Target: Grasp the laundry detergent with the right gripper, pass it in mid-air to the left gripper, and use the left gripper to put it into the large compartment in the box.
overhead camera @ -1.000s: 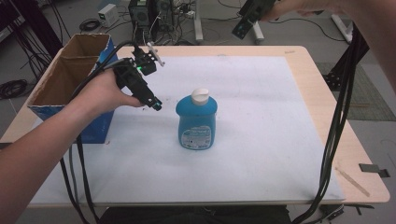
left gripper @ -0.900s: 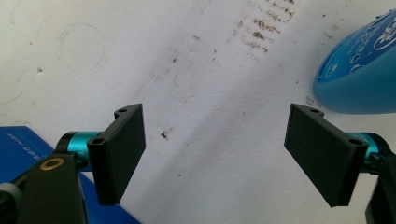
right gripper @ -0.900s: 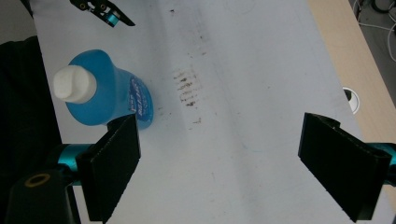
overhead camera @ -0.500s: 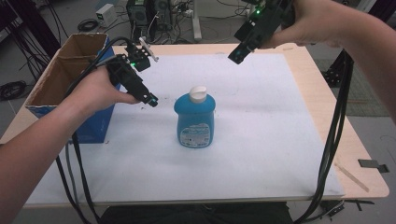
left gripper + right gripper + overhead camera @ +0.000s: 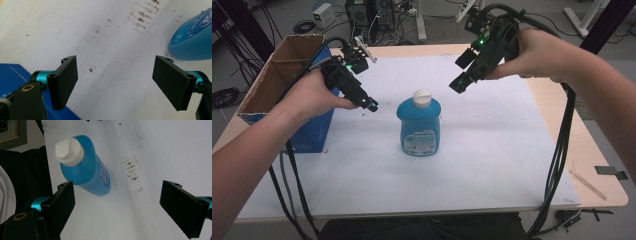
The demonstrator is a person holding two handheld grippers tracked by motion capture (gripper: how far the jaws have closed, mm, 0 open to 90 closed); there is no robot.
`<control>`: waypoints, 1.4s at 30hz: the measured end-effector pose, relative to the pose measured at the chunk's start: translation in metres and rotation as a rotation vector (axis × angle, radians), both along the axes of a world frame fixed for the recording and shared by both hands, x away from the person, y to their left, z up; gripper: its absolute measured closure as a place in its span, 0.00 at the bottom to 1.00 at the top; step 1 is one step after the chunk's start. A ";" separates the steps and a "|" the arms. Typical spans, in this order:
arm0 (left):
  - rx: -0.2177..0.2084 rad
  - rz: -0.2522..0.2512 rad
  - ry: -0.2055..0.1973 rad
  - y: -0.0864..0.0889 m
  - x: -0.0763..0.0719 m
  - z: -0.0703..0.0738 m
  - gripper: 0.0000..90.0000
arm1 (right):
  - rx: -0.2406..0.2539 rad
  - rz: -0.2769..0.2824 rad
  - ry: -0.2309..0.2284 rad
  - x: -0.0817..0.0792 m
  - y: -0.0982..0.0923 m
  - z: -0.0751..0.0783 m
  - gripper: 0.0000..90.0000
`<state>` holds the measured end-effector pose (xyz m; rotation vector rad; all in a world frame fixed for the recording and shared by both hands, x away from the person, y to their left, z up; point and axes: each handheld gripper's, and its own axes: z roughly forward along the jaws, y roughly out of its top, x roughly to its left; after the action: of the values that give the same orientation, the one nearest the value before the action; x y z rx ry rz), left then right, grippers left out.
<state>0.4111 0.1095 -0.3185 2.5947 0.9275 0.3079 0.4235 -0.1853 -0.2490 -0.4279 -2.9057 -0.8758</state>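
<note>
A blue bottle with a white cap stands upright in the middle of the white mat. My left gripper hovers just left of the bottle's shoulder, open, with bare mat between its pads; the bottle's side shows at the upper right of the left gripper view. My right gripper hangs above and to the right of the cap, open and tilted down toward it. In the right gripper view the bottle lies ahead of the left pad, outside the jaws.
An open cardboard box with blue sides stands at the table's left edge, close behind my left hand. Cables hang from the right gripper over the wooden table edge. Cords and equipment lie on the floor beyond the table.
My right gripper has come down and toward the bottle from the far right corner. The left gripper and the bottle have stayed where they were.
</note>
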 end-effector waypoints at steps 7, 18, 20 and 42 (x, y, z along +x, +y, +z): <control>-0.004 0.005 -0.003 0.001 0.000 0.001 0.23 | 0.046 0.020 0.034 -0.016 0.004 -0.026 0.14; 0.000 0.007 -0.004 0.002 -0.001 0.003 0.23 | 0.066 0.040 0.049 -0.026 0.016 -0.053 0.14; -0.001 0.006 -0.002 0.003 -0.001 0.003 0.23 | 0.066 0.040 0.054 -0.027 0.019 -0.058 0.14; -0.011 0.007 -0.010 0.004 -0.001 0.005 0.23 | 0.045 0.060 0.062 -0.036 0.045 -0.079 0.14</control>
<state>0.4104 0.1134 -0.3134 2.5789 0.9320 0.3160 0.3879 -0.1404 -0.3278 -0.3557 -2.8212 -0.9012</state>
